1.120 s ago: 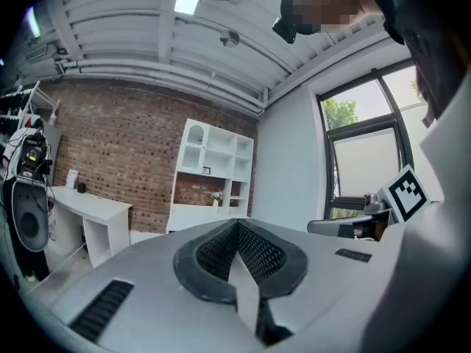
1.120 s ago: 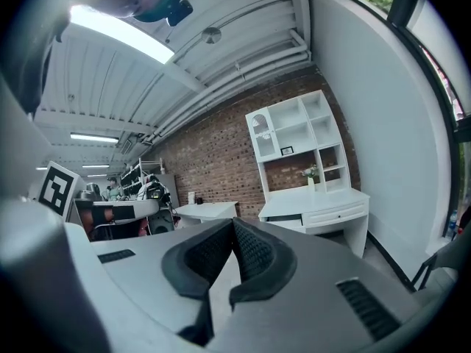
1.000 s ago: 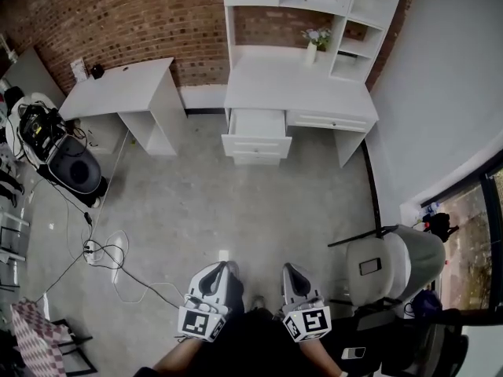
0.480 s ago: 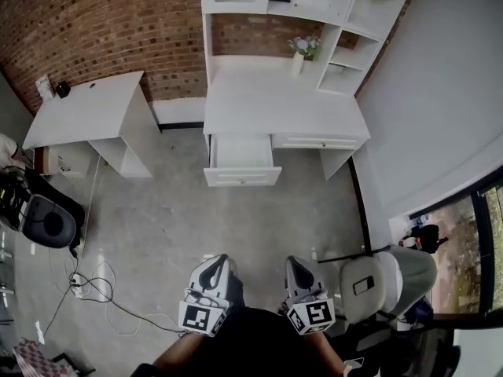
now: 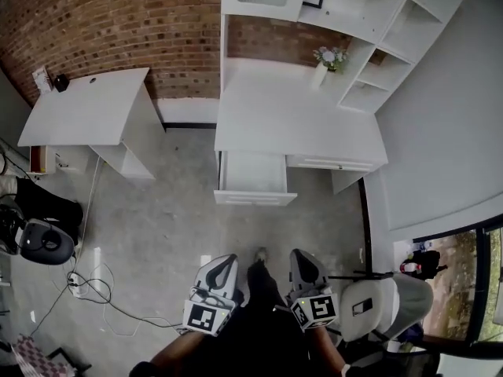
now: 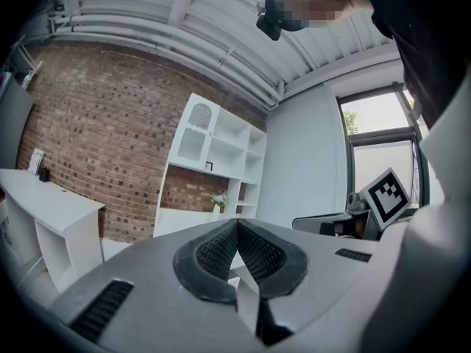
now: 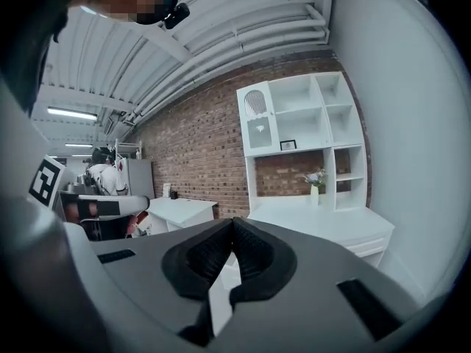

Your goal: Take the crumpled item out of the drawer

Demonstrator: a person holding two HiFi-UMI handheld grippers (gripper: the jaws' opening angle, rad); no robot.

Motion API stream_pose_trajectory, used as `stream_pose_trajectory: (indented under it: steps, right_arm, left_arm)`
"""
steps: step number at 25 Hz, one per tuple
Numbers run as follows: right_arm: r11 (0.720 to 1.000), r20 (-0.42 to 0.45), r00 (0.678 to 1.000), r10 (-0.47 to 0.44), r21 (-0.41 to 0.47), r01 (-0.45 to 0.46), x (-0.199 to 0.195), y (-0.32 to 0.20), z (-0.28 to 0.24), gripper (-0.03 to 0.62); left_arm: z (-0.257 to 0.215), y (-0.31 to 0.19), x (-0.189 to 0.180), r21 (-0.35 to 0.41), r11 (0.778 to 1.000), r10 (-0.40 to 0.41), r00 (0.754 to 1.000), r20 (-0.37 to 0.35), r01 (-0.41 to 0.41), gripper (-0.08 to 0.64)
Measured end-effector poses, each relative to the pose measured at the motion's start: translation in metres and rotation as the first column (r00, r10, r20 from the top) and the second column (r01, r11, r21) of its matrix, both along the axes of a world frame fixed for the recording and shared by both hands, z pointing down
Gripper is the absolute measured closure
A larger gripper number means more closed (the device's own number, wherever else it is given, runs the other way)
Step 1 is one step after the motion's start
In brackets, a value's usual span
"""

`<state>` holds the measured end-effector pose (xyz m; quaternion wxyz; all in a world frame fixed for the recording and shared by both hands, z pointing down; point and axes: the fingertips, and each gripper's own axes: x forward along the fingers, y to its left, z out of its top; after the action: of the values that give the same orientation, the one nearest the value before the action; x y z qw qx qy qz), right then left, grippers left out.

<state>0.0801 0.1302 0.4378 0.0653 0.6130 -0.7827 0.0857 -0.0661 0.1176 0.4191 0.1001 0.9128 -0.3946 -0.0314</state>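
Note:
The white desk stands against the brick wall, and its left drawer is pulled out. The drawer's inside looks white; I cannot make out a crumpled item in it from here. Both grippers hang low, close to the person's body and well short of the desk. My left gripper is shut with nothing between its pads. My right gripper is also shut and empty, its pads pressed together. The desk and hutch show beyond the jaws in both gripper views.
A second white desk stands at the left. A vase of flowers sits on the main desk under the shelf unit. Cables and a black device lie on the floor at left; a white chair is at right.
The view has shifted and the desk with its open drawer now appears nearer and larger. Both grippers stay shut and low, with a foot now showing between them.

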Motion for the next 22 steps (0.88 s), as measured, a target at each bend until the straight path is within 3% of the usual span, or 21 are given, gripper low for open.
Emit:
stream_pose_trajectory:
  steps: [14,18,22]
  right_arm:
    - [0.986,0.016,0.986,-0.166,-0.012,0.167,0.074,-0.221,0.035,0.578]
    - [0.978,-0.012,0.979,-0.203,-0.046,0.203,0.091,-0.274,0.054,0.578]
    - [0.968,-0.051,0.972,-0.23,-0.119,0.223,0.096,-0.306,0.087,0.58]
  left_arm:
    - [0.014,-0.183,0.076,-0.024,0.989,-0.145,0.988,0.048,0.146,0.535]
    - [0.013,-0.22,0.089,-0.036,0.98,-0.193,0.98,0.044,0.195,0.535]
    - [0.02,-0.248,0.095,-0.062,0.979,-0.19,0.98,0.052,0.193,0.535]
